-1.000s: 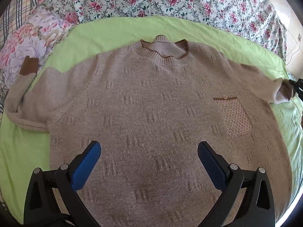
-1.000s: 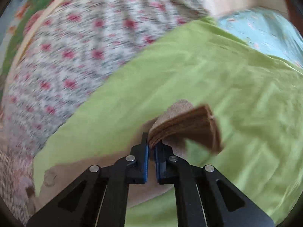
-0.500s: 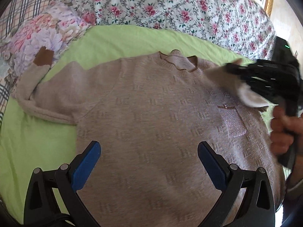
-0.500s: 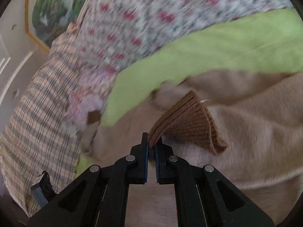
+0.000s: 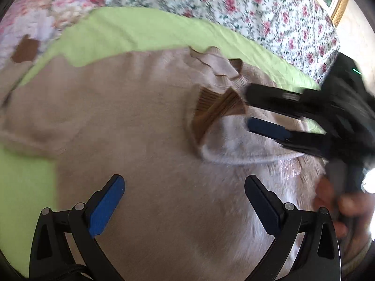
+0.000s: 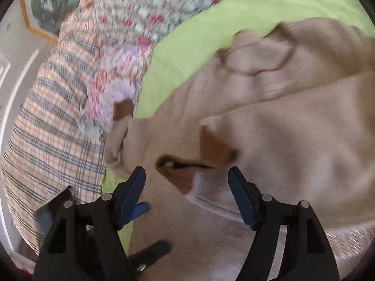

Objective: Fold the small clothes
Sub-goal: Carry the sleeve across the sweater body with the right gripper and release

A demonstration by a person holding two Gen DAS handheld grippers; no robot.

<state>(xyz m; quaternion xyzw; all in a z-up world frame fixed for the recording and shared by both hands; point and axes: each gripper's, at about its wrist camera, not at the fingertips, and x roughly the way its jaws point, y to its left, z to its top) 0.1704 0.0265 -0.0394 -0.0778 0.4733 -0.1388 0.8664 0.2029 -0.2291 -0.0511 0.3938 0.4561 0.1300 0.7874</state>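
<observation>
A beige knit sweater (image 5: 131, 121) lies flat on the green sheet (image 5: 140, 30), neck away from me. Its right sleeve is folded across the chest, and the brown cuff (image 5: 218, 107) lies below the collar; it also shows in the right wrist view (image 6: 201, 161). My left gripper (image 5: 185, 199) is open and empty above the sweater's lower body. My right gripper (image 6: 187, 182) is open just behind the cuff, and it shows in the left wrist view (image 5: 248, 107) at the right. The other sleeve's brown cuff (image 5: 24, 51) lies at the far left.
A floral pillow (image 5: 35, 14) and a floral quilt (image 5: 257, 11) lie along the far side of the bed. A plaid cloth (image 6: 51, 121) lies at the left in the right wrist view. A framed picture (image 6: 46, 7) hangs on the wall.
My right gripper carried the sleeve cuff across the sweater's chest, then opened and let it go. My left gripper stayed open and shifted right and closer over the sweater.
</observation>
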